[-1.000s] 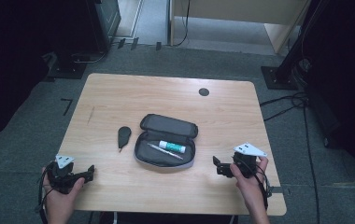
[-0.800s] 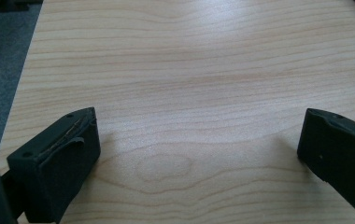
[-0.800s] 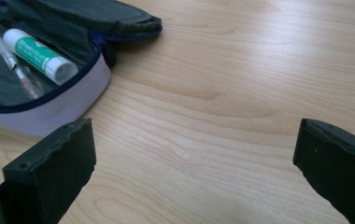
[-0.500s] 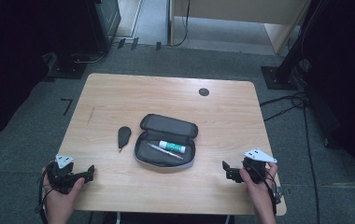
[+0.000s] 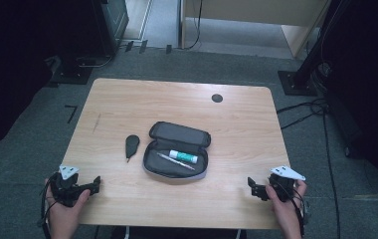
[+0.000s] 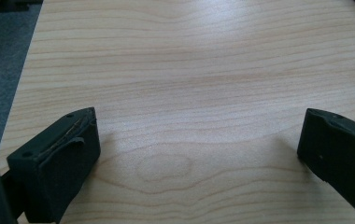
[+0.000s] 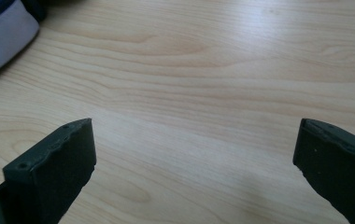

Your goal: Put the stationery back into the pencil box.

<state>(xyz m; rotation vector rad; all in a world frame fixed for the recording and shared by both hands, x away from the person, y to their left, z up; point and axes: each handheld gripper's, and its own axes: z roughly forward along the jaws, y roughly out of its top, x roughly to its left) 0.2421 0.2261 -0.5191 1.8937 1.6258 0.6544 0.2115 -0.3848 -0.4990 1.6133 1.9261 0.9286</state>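
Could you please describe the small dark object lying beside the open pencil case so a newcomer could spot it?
On the wooden table, find the open pencil case at its middle. Just left of it, apart from it, lies a small dark teardrop-shaped object, alone on bare wood.

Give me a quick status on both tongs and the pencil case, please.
Left tongs open, empty, near table corner. Right tongs open, empty, at near right edge. Pencil case open mid-table, tube and pen inside. Small black piece beside it; path clear.
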